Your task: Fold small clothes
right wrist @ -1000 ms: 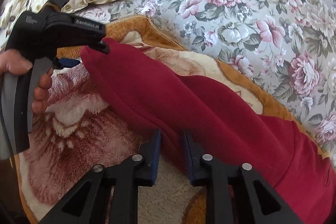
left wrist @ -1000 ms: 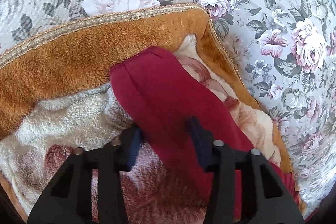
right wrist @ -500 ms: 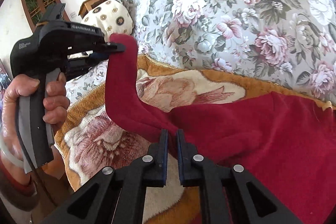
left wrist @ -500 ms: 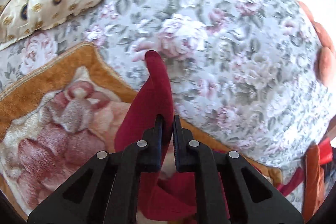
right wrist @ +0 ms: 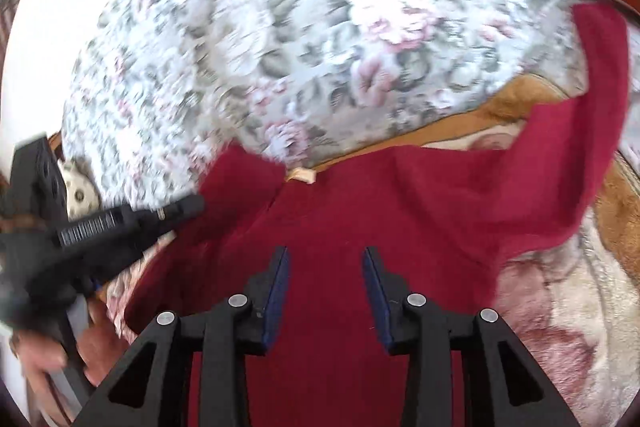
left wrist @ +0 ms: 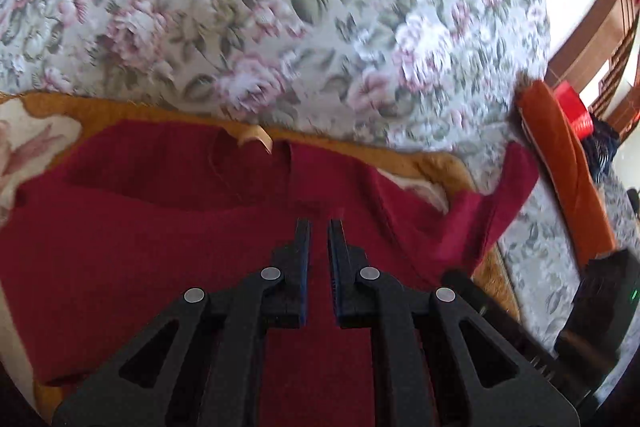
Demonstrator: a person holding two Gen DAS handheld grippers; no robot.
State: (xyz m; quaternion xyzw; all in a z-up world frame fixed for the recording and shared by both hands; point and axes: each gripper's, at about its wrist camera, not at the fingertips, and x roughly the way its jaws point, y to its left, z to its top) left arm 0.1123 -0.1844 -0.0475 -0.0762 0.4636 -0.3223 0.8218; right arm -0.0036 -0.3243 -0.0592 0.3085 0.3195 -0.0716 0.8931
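A dark red garment (left wrist: 160, 227) lies spread on an orange and cream fleece blanket (left wrist: 432, 163), with one sleeve (left wrist: 508, 187) trailing off to the right. In the right wrist view the garment (right wrist: 380, 211) fills the middle and its sleeve (right wrist: 580, 131) rises at the right. My left gripper (left wrist: 319, 227) hovers over the garment's middle, jaws nearly shut with a narrow gap, nothing visibly pinched. My right gripper (right wrist: 325, 255) is open over the garment. The left gripper's body (right wrist: 100, 227) shows blurred at the left of the right wrist view.
A floral bedsheet (left wrist: 320, 7) covers the bed behind the blanket. An orange cushion edge (left wrist: 560, 163) and a red object (left wrist: 572, 103) lie at the right. The right gripper's black body (left wrist: 592, 311) shows at lower right of the left wrist view.
Both grippers let go of the red sleeve they held raised; the sleeve now lies folded over the garment. The right jaws opened wide. Both views swung towards the garment's body.
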